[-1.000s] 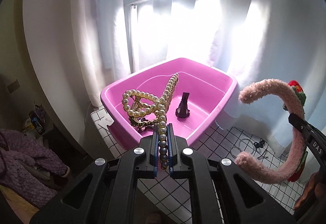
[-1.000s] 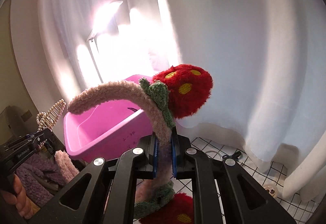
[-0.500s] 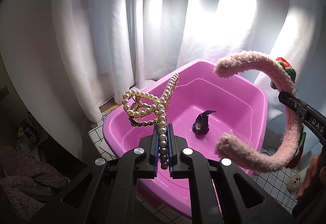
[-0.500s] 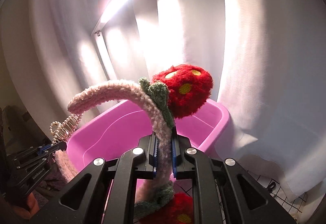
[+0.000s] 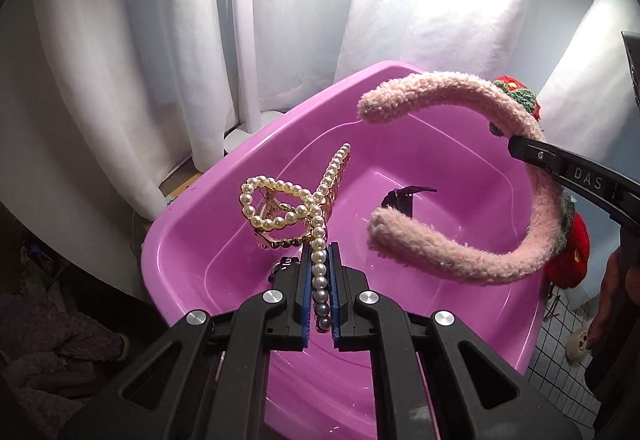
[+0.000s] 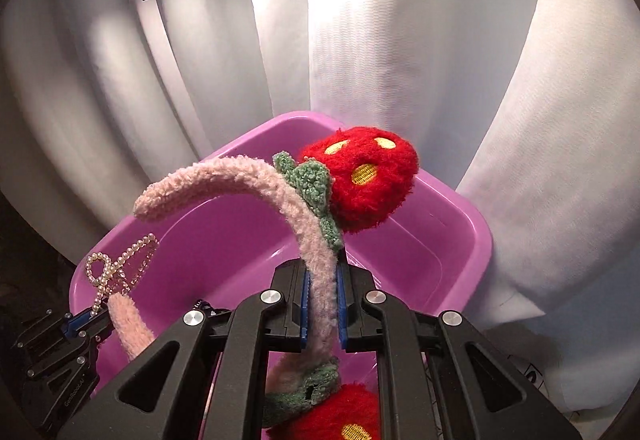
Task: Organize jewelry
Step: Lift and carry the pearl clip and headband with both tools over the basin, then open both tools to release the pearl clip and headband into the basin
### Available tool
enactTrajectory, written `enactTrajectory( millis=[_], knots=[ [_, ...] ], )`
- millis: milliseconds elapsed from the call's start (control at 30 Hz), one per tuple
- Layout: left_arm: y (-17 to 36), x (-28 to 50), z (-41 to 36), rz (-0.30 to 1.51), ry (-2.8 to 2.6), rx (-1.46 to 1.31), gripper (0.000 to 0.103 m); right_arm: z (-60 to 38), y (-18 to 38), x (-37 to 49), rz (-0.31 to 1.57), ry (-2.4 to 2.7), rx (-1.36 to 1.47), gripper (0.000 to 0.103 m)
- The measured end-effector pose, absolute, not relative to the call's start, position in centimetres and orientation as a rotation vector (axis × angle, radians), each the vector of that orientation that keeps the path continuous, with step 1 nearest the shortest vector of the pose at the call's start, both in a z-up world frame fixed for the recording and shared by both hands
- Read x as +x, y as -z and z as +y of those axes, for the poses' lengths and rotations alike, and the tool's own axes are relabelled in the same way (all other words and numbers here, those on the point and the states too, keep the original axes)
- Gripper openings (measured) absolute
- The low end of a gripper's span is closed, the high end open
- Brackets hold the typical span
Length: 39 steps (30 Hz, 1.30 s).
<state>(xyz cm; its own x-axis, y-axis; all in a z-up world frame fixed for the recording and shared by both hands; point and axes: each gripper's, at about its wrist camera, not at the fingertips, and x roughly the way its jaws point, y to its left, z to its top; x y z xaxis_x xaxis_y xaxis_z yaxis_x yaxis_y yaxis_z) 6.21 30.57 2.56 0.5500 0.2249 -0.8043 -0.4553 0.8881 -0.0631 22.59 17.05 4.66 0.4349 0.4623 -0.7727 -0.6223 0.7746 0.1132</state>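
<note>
My left gripper is shut on a gold hair claw set with pearls, held over the near part of a pink plastic tub. To its right hangs a fuzzy pink headband with red strawberry pompoms, gripped by the right gripper's finger. In the right wrist view my right gripper is shut on that headband, strawberry uppermost, above the tub. The left gripper with the pearl claw shows at lower left. A black clip lies on the tub's floor.
White curtains hang close behind the tub, with a lamp pole in front of them. A white grid-tiled surface shows at the lower right. Purple fabric lies low at the left. A person's hand is at the right edge.
Both grippers have swung in over the pink tub, which now fills the lower view. The pearl claw and the headband stay gripped and now hang above the tub's inside.
</note>
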Motion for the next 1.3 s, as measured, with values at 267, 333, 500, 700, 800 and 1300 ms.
enactTrajectory(
  millis=[267,333,500,700,800,1300],
  knots=[
    [-1.2,7.6,31.2,0.964,-0.393,-0.313,0.008,20.7,-2.6,24.6,1.021,-0.668,-0.314,0.01],
    [-0.9,7.8,31.2,0.97,-0.396,-0.312,0.008,21.5,-2.1,25.0,1.05,-0.665,-0.334,0.01],
    [-0.3,8.1,31.5,0.996,-0.4,-0.324,0.008,22.5,-1.1,25.7,1.091,-0.653,-0.357,0.011],
    [0.3,8.5,32.0,1.01,-0.417,-0.328,0.008,22.6,-0.6,26.2,1.111,-0.642,-0.362,0.011],
    [0.6,8.8,32.3,1.016,-0.426,-0.33,0.008,23.0,0.1,26.3,1.12,-0.635,-0.378,0.011],
    [-0.2,8.5,32.5,0.972,-0.494,-0.286,0.081,22.9,-0.9,26.1,1.084,-0.62,-0.365,0.062]
  ],
)
